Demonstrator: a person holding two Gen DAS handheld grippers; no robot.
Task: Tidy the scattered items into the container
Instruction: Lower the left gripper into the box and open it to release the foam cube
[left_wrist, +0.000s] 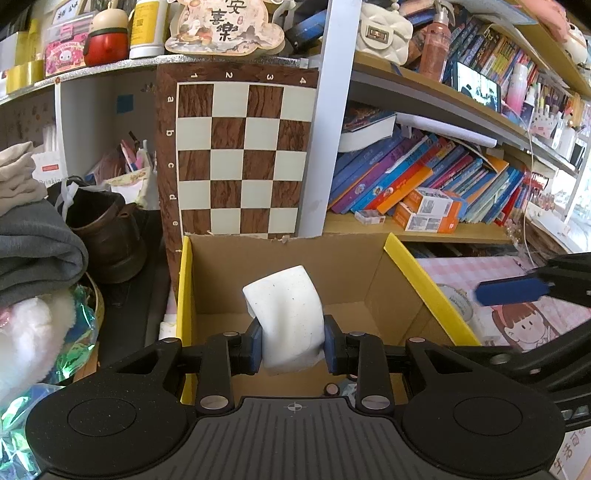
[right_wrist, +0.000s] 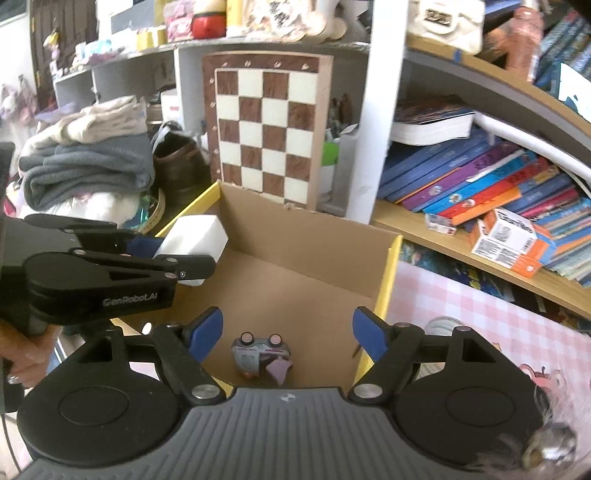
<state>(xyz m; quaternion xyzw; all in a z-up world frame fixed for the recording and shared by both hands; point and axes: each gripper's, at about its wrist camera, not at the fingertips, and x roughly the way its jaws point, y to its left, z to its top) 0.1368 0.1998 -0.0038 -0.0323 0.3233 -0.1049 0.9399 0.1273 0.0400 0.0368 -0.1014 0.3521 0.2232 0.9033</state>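
My left gripper (left_wrist: 291, 347) is shut on a white foam block (left_wrist: 288, 317), holding it over the open cardboard box (left_wrist: 373, 266) with yellow-taped rims. In the right wrist view the same block (right_wrist: 195, 236) hangs above the box's left rim (right_wrist: 192, 210), clamped by the left gripper (right_wrist: 177, 254). My right gripper (right_wrist: 288, 336) is open above the box's near end, with nothing between its blue pads (right_wrist: 207, 332). Below it, a small grey and pink toy car (right_wrist: 260, 356) lies on the box floor (right_wrist: 295, 295). One right fingertip (left_wrist: 509, 291) shows at the right in the left wrist view.
A chessboard (left_wrist: 240, 155) leans upright behind the box. Folded clothes (right_wrist: 88, 162) and a brown shoe (left_wrist: 107, 232) crowd the left. Book shelves (right_wrist: 480, 184) rise on the right, above a pink checked cloth (right_wrist: 461, 306). A person's hand (right_wrist: 22, 362) grips the left handle.
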